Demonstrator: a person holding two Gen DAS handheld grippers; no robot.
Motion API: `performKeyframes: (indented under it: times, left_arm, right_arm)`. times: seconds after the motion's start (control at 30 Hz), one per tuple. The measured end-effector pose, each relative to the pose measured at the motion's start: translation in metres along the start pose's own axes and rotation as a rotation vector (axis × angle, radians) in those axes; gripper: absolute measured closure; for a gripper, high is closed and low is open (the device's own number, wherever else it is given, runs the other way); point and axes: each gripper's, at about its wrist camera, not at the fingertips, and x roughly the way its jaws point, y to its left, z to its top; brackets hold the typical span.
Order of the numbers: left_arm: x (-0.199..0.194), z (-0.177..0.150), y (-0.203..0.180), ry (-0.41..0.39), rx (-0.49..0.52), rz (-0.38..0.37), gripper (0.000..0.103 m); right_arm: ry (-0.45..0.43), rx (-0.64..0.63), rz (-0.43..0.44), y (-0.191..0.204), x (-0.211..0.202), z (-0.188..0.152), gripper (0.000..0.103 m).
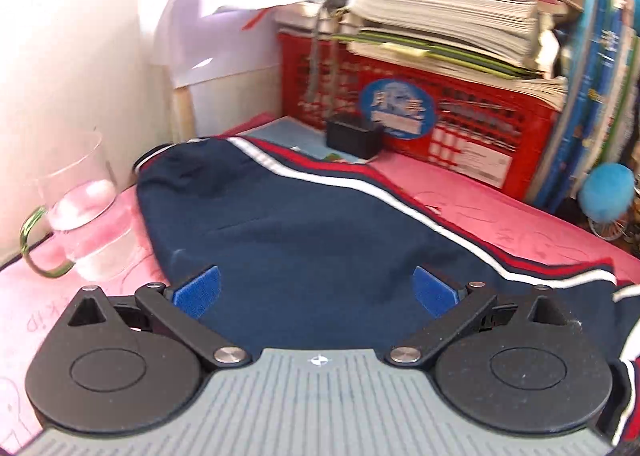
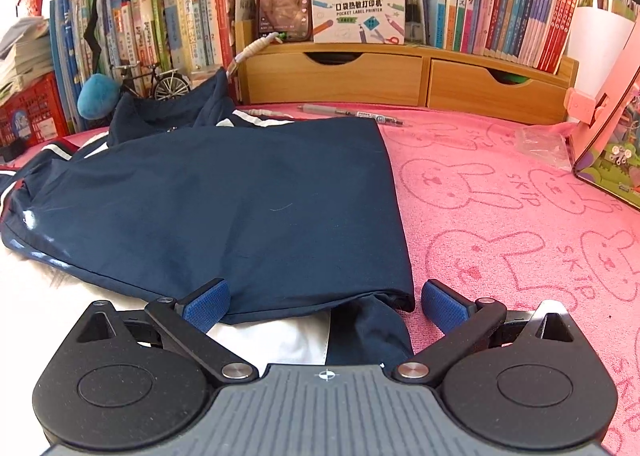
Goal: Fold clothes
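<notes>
A navy jacket [image 1: 304, 232] with red and white stripes lies partly folded on the pink rabbit-print mat [image 1: 500, 208]. My left gripper [image 1: 316, 294] stands open just above the navy cloth, nothing between its blue pads [image 1: 198, 292]. In the right wrist view the same navy jacket [image 2: 224, 200] has a folded panel on top, with a white lining showing at its near edge. My right gripper [image 2: 326, 302] is open, its pads either side of the near right corner of that panel without pinching it.
A glass mug of water [image 1: 86, 224] stands on the mat left of the jacket. A red crate [image 1: 420, 112] under stacked papers and a small black box [image 1: 352, 136] sit behind. A wooden drawer shelf [image 2: 404, 76] with books, a pen [image 2: 348, 114] and a pink box [image 2: 604, 128] border the mat [image 2: 520, 216].
</notes>
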Motion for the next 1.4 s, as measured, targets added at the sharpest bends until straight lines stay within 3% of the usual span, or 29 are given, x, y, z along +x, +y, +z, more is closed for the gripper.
performKeyframes:
  times: [0.07,0.13,0.23,0.3,0.37,0.4,0.47,0.5,0.57,0.63,0.67,0.7,0.77,0.9,0.97,1.07,1.13,1.17,1.2,1.23,1.3,1.33,1.4]
  left_arm:
    - [0.015,0.0,0.013,0.032,-0.083,0.05,0.0]
    - [0.028,-0.003,0.02,0.061,-0.124,0.042,0.0]
    - [0.038,-0.002,0.023,0.052,-0.129,0.053,0.002]
    - [0.043,0.001,0.019,0.025,-0.087,0.087,0.021]
    - [0.046,0.003,0.012,0.001,-0.041,0.109,0.06]
    - [0.043,0.004,0.011,-0.019,-0.052,0.071,0.069]
    - [0.036,0.004,0.009,-0.059,-0.075,-0.005,0.099]
    - [0.031,0.004,0.007,-0.088,-0.082,-0.053,0.103]
    - [0.008,0.002,-0.003,-0.191,-0.034,-0.157,0.101]
    - [-0.016,-0.001,-0.015,-0.259,0.017,-0.191,0.099]
    - [-0.023,-0.002,-0.015,-0.26,0.003,-0.194,0.092]
    - [-0.025,-0.003,-0.011,-0.241,-0.032,-0.188,0.086]
    - [-0.029,-0.004,-0.002,-0.2,-0.103,-0.173,0.059]
    - [-0.02,-0.01,0.035,-0.127,-0.248,-0.071,0.044]
    - [-0.013,-0.012,0.054,-0.081,-0.312,-0.021,0.024]
    - [0.004,-0.015,0.079,-0.017,-0.404,0.0,0.023]
    - [0.01,-0.015,0.085,-0.041,-0.422,-0.022,0.019]
    - [0.015,-0.014,0.085,-0.048,-0.428,-0.041,0.02]
    - [0.019,-0.013,0.085,-0.056,-0.437,-0.061,0.027]
    - [0.023,-0.013,0.085,-0.063,-0.451,-0.08,0.045]
    - [0.032,-0.014,0.084,-0.072,-0.479,-0.115,0.069]
    - [0.037,-0.014,0.084,-0.05,-0.502,-0.133,0.098]
    - [0.039,-0.018,0.083,-0.048,-0.564,-0.213,0.098]
  right_arm:
    - [0.001,-0.001,-0.001,0.0,0.0,0.0,0.0]
    - [0.001,-0.004,-0.002,0.0,0.0,0.0,0.0]
    - [0.001,-0.004,-0.003,0.0,0.0,0.001,0.0]
    - [0.002,-0.006,-0.002,0.0,0.0,0.001,0.0]
    - [0.002,-0.009,-0.001,0.001,0.0,0.001,0.0]
    - [0.002,-0.011,-0.001,0.001,0.0,0.001,0.0]
    - [0.002,-0.011,-0.001,0.001,0.001,0.001,0.0]
    - [0.002,-0.011,-0.001,0.001,0.001,0.001,0.0]
    - [0.002,-0.011,-0.002,0.001,0.001,0.001,0.0]
    - [0.001,-0.01,-0.002,0.001,0.0,0.001,0.0]
    - [0.001,-0.01,-0.002,0.001,0.0,0.001,0.0]
    - [0.001,-0.009,-0.001,0.001,0.001,0.001,0.0]
    - [0.001,-0.009,-0.001,0.001,0.0,0.001,0.0]
    - [0.0,-0.008,0.001,0.001,0.0,0.001,0.0]
    - [0.0,-0.007,0.001,0.001,0.0,0.001,0.0]
    - [0.0,-0.007,0.001,0.001,-0.001,0.001,0.0]
    - [0.0,-0.007,0.001,0.001,-0.001,0.001,0.0]
    - [0.0,-0.007,0.001,0.001,-0.001,0.001,0.0]
    - [0.0,-0.007,0.0,0.001,-0.001,0.001,0.0]
    - [0.0,-0.007,0.0,0.001,-0.001,0.001,0.0]
    - [0.0,-0.007,0.0,0.001,-0.001,0.001,0.0]
    - [0.0,-0.007,0.0,0.001,-0.001,0.001,0.0]
    - [0.0,-0.007,-0.001,0.002,-0.001,0.002,0.0]
